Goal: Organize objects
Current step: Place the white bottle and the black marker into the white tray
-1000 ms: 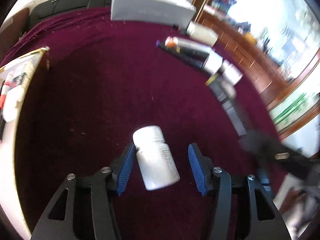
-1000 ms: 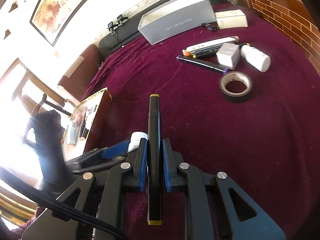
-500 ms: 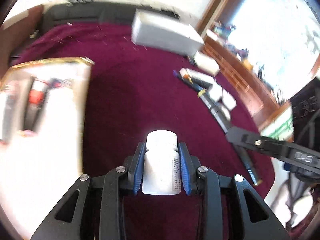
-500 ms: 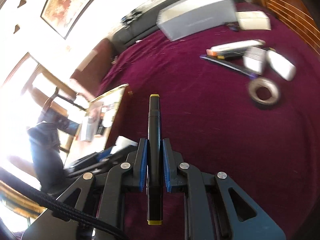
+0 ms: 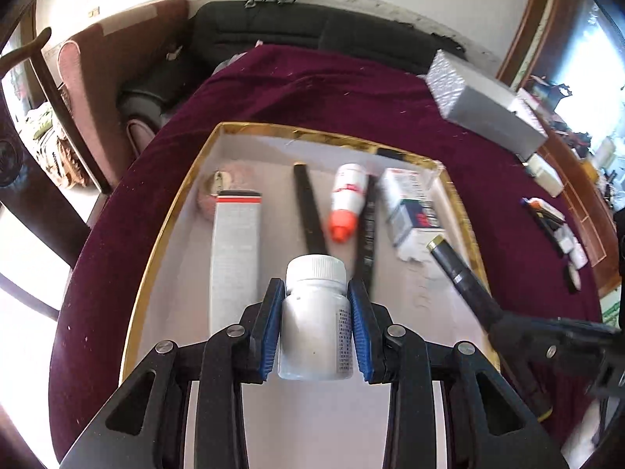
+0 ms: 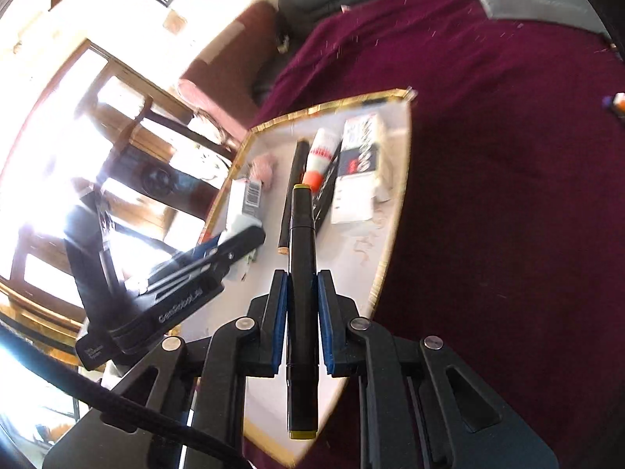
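Observation:
My left gripper (image 5: 315, 293) is shut on a white pill bottle (image 5: 315, 312) and holds it above the near part of a gold-rimmed white tray (image 5: 273, 133). My right gripper (image 6: 302, 285) is shut on a black marker with yellow ends (image 6: 301, 273), held over the tray's right side (image 6: 394, 234). That marker also shows at the right of the left wrist view (image 5: 457, 265). The left gripper body shows in the right wrist view (image 6: 175, 297). The tray holds a long white box (image 5: 234, 250), a black pen (image 5: 308, 207), an orange-capped white tube (image 5: 345, 203) and a white carton (image 5: 410, 211).
The tray lies on a maroon cloth (image 5: 351, 93). A grey box (image 5: 480, 105) stands at the far right, with several small items (image 5: 554, 219) along the right edge. A chair (image 5: 97, 90) and dark cushion (image 5: 304, 35) lie beyond the table.
My left gripper closed on the white bottle, lifted it and carried it left over the tray. My right gripper swung left with the marker, now over the tray too.

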